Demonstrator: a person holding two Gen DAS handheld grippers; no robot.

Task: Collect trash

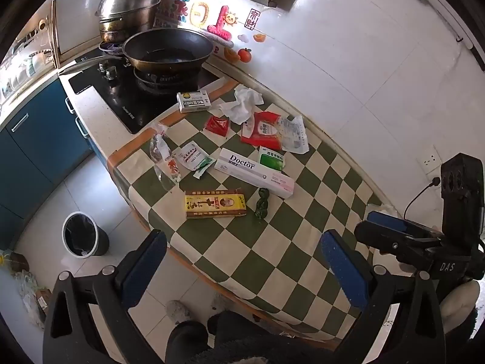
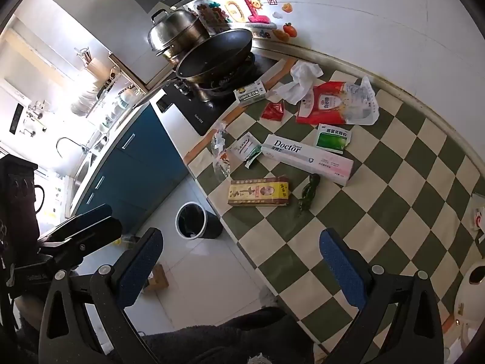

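L wrist: we hold left gripper [image 1: 242, 270] wide open, empty, above near edge of green-white checked tablecloth [image 1: 288, 251]. Nothing picked yet; nearest trash is yellow-brown flat carton [image 1: 215, 203], next grab prob. Black round bin [image 1: 82, 239] on floor, left.

R wrist: right gripper [image 2: 242, 268] also open, empty. Same carton [image 2: 258, 191] far of it; black wok [image 2: 216, 54] on stove beyond.

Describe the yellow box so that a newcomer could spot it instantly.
Find the green-and-cream checkered tablecloth beside the stove. Near its floor-side edge, above the bin, lies the yellow box. Alone among the litter, it is yellow with brown borders and a small portrait.
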